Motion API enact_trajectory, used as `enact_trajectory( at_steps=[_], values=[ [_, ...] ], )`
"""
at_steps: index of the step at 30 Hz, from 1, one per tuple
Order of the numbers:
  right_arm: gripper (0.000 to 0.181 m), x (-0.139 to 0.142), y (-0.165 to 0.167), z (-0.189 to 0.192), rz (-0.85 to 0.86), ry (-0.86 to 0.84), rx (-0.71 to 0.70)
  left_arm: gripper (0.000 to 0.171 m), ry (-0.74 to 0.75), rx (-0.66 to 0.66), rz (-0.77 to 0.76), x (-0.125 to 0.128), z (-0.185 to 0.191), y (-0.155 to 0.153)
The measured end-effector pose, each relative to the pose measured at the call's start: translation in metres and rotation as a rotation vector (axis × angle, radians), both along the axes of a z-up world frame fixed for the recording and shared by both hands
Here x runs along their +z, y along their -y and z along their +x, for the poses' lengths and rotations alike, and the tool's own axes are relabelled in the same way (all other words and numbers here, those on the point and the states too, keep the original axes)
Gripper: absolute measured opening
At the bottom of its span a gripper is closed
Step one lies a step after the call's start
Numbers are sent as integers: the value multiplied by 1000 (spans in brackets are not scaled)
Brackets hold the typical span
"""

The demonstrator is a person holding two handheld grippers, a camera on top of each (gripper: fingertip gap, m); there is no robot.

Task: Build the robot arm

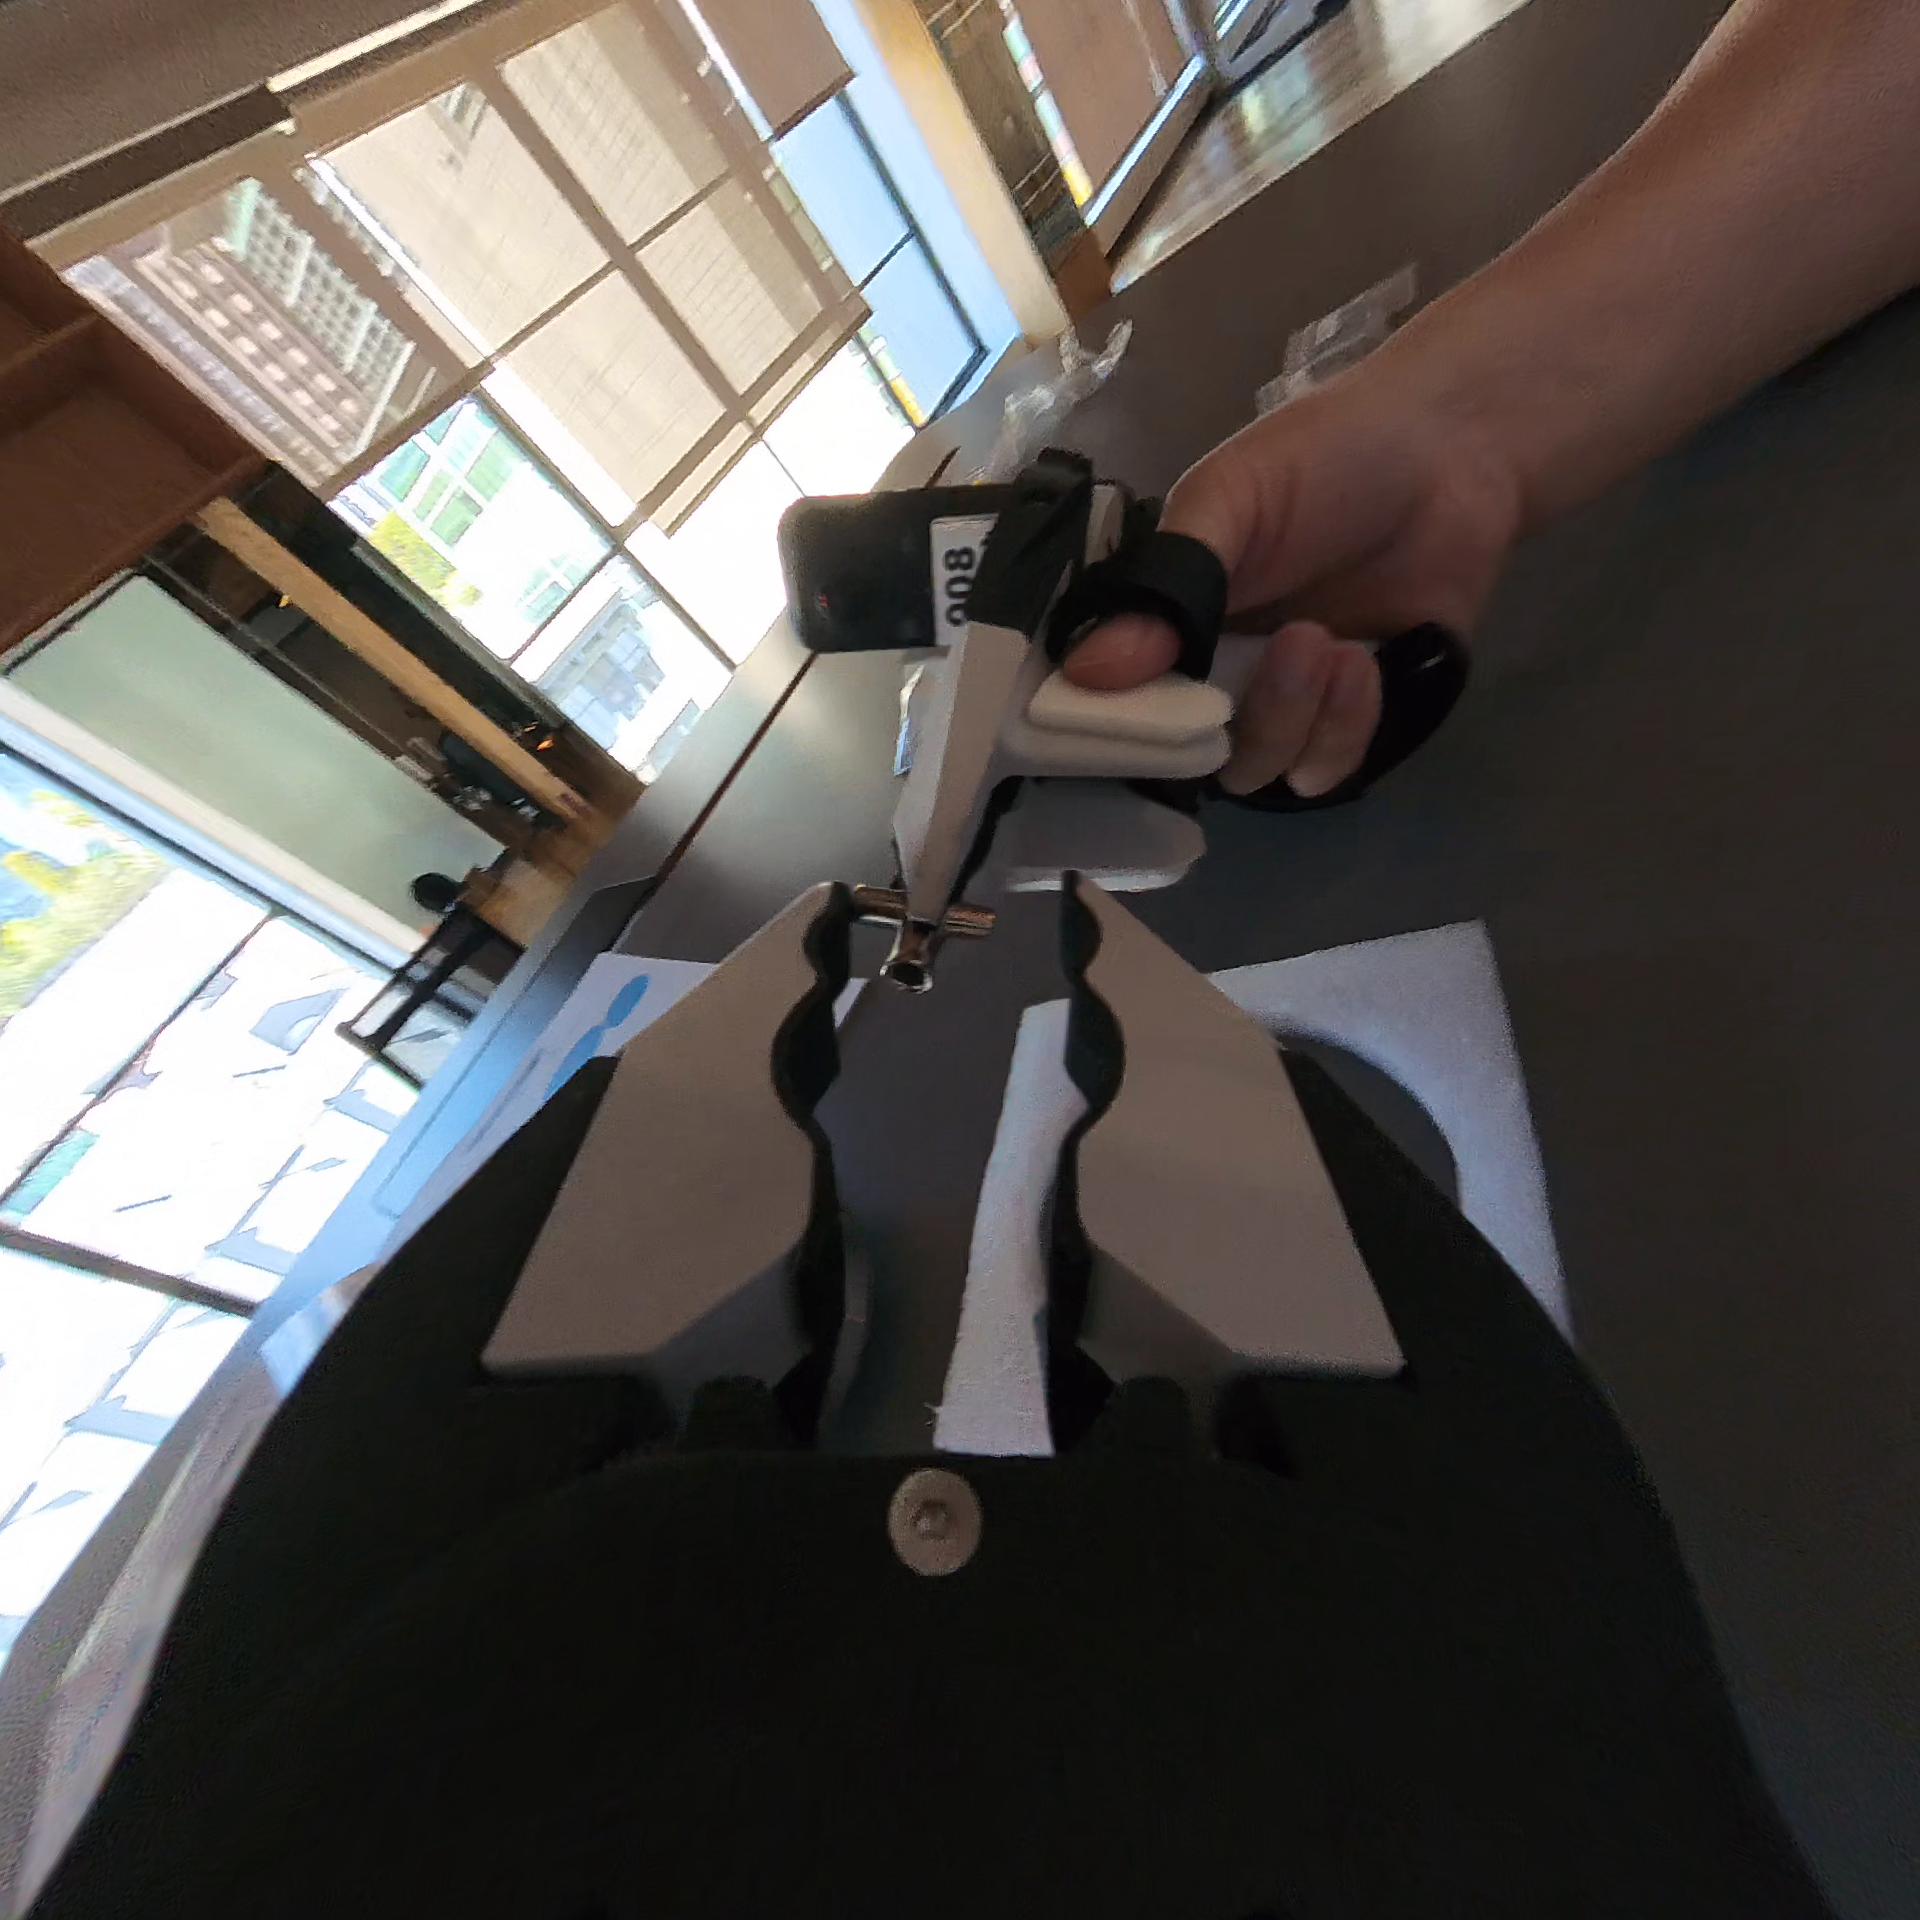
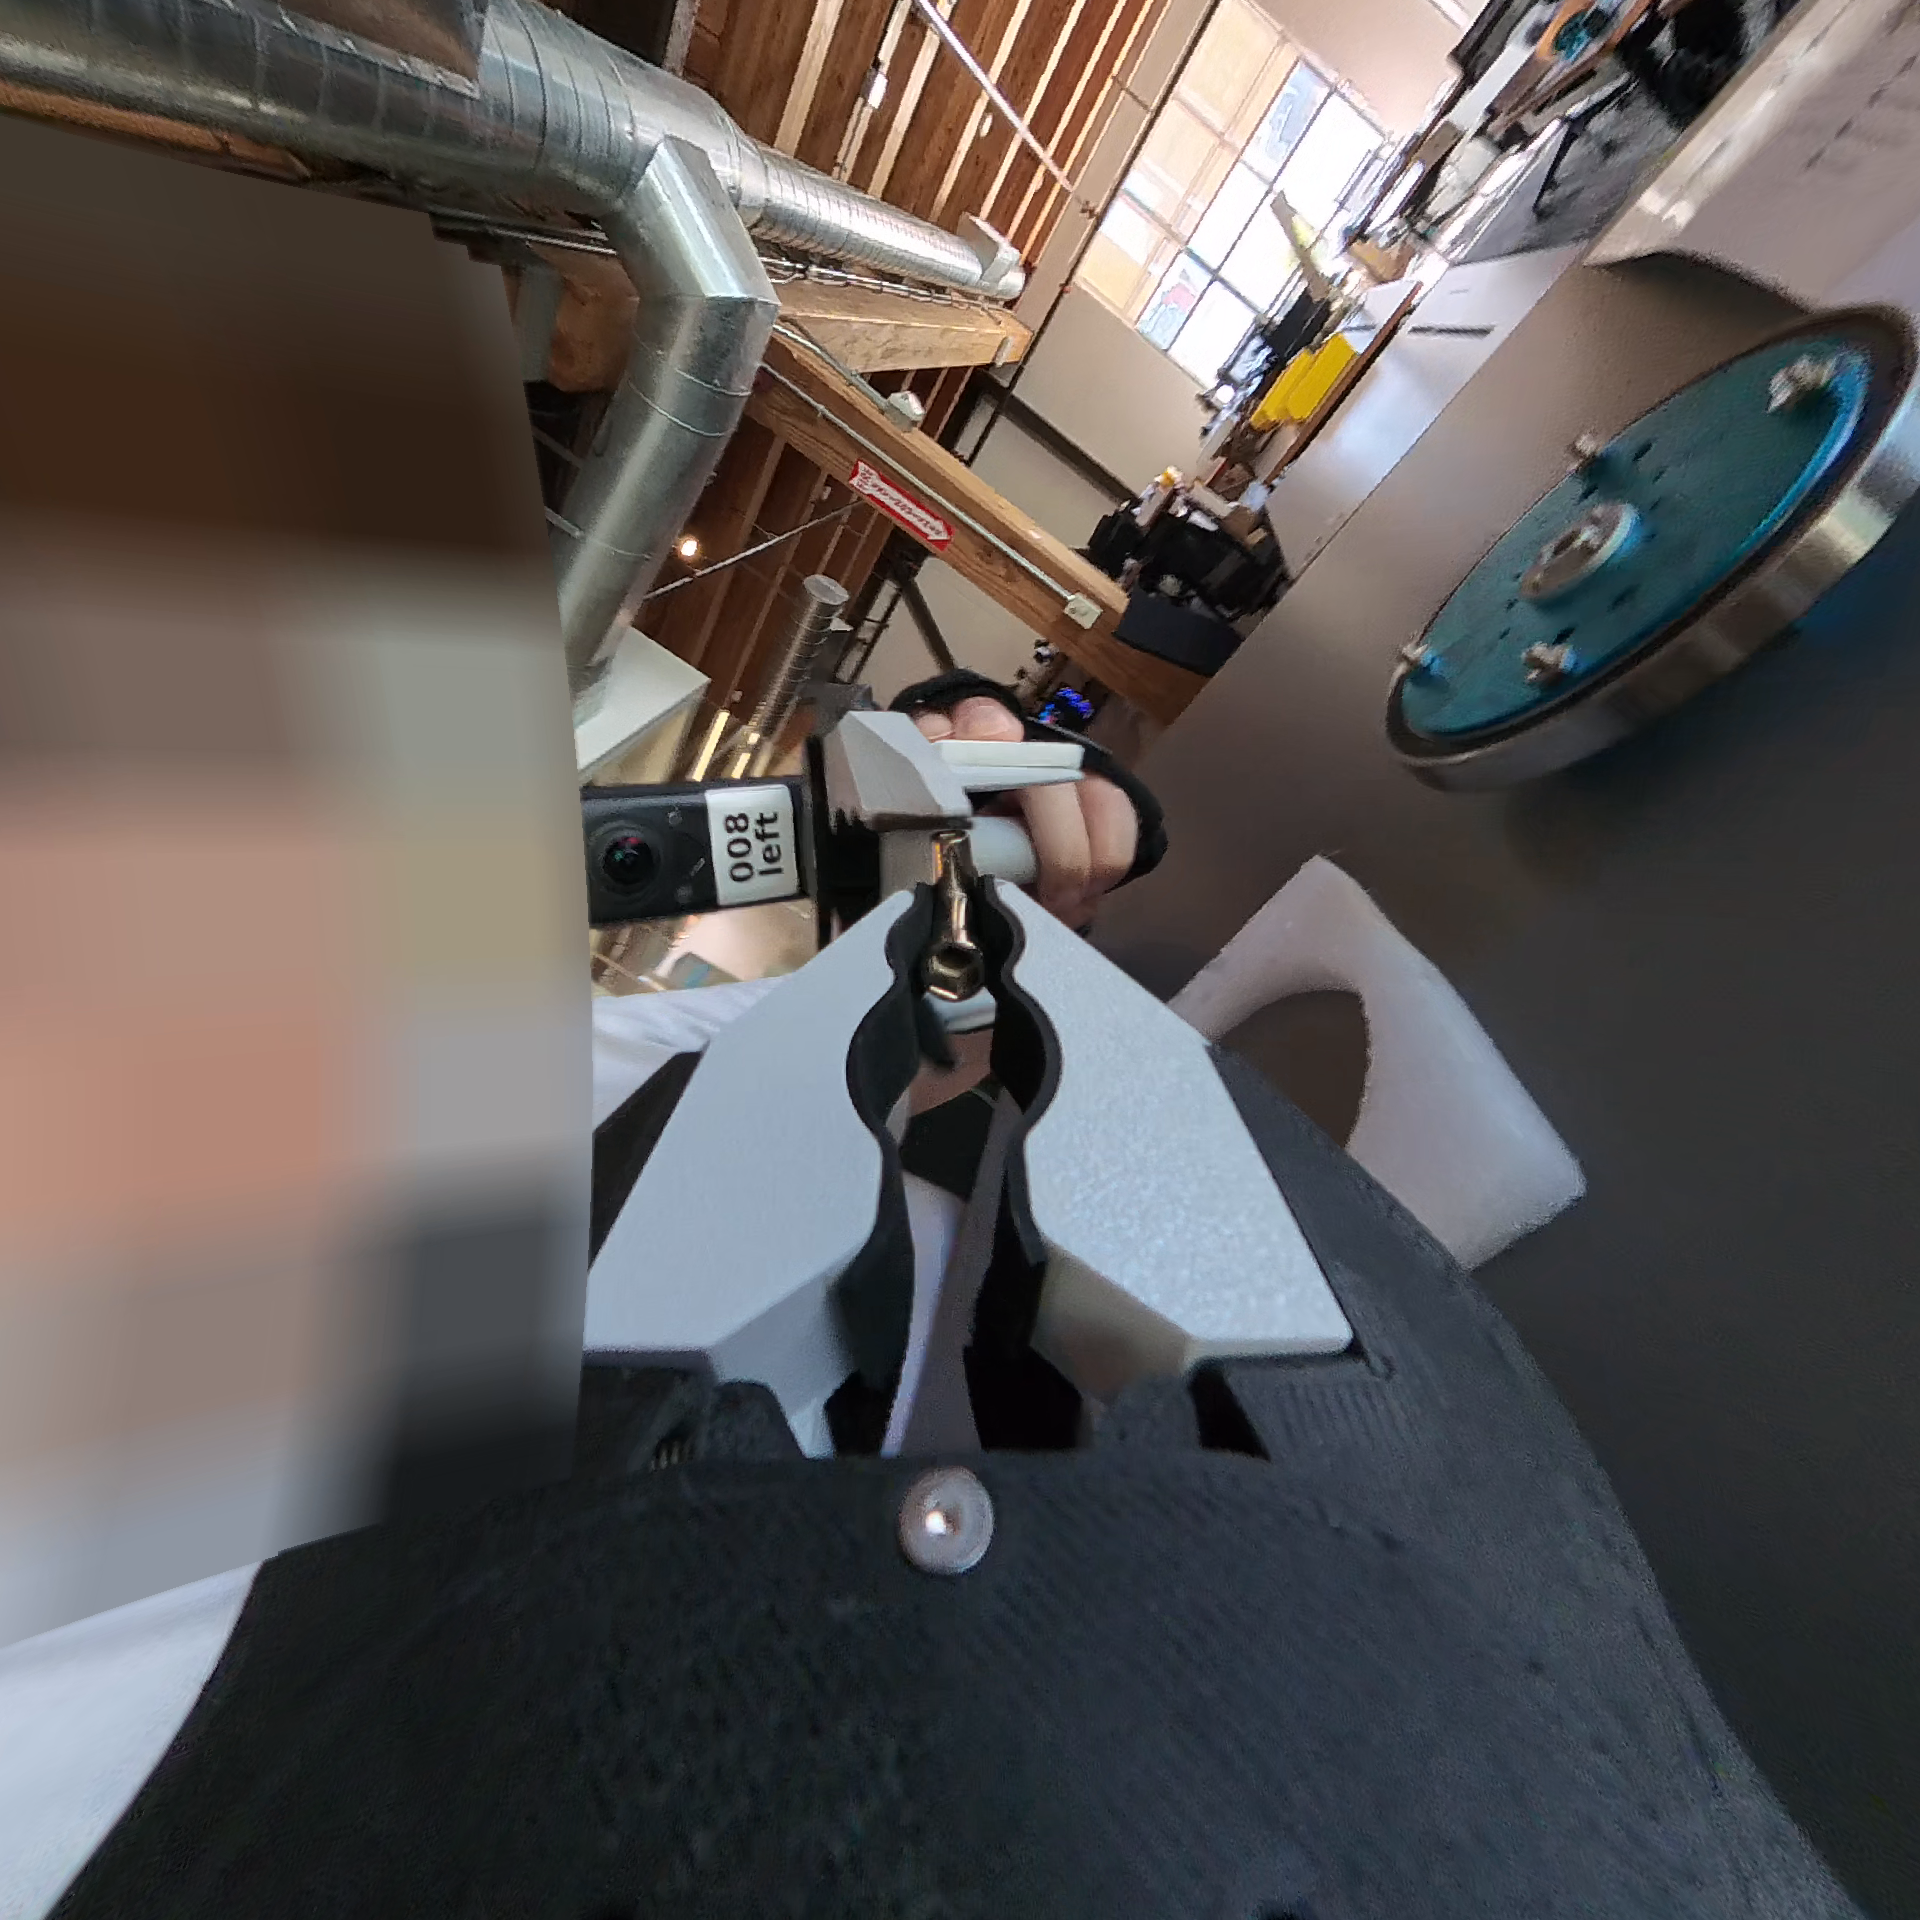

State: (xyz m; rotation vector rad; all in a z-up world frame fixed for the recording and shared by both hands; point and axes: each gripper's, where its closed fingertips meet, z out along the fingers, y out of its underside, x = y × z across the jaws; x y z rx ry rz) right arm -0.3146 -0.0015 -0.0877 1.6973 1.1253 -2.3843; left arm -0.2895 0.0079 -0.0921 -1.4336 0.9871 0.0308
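Observation:
My right gripper point(image 2: 951, 920) is shut on a small cross-shaped metal key point(image 2: 948, 966), pinched at its fingertips. In the left wrist view this gripper point(image 1: 928, 902) comes in from above, held by a hand point(image 1: 1351, 582), and holds the key point(image 1: 914, 971) between my left gripper's fingertips. My left gripper point(image 1: 956, 914) is open, with its jaws well apart on either side of the key; its left finger point(image 1: 821, 935) is close to one arm of the key. In the right wrist view the left gripper point(image 2: 935, 831) faces me edge-on just beyond the key.
A white foam block with a round cutout point(image 1: 1382, 1039) lies on the dark table point(image 1: 1714, 1039) below the grippers; it also shows in the right wrist view point(image 2: 1455, 1122). A round teal metal disc with bolts point(image 2: 1662, 561) lies farther off. Clear plastic bags point(image 1: 1340, 343) lie at the far end.

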Motion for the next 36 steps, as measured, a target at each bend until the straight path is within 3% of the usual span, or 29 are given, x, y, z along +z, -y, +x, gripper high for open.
enact_trajectory(
  at_steps=[2, 4, 5, 8, 10, 15, 18, 23, 36],
  values=[
    [5, 2, -12, 0, 73, -5, -34, 58, 68, -39, -24, 8, -4, 5],
    [5, 3, -30, -2, 275, 2, -62, 61, 136, -20, -33, 22, -28, 5],
    [5, 1, -37, -5, 449, 20, -43, 62, 179, -5, -66, 26, -45, 3],
    [6, -7, -67, -25, 1141, 72, 33, 92, 330, -15, -294, 20, -93, -7],
    [6, -12, -69, -38, 1387, 94, 227, 105, 382, -22, -442, 2, -116, -14],
    [6, -32, -65, -52, 1727, 137, 716, 106, 288, 16, -592, -50, -133, -31],
    [6, -41, -60, -58, 1832, 137, 891, 116, 217, 64, -631, -66, -133, -35],
    [6, -48, -54, -63, 1870, 140, 1020, 110, 197, 78, -611, -67, -132, -40],
    [6, -60, -59, -67, 1879, 148, 1082, 92, 145, 101, -616, -74, -129, -48]
  ],
)
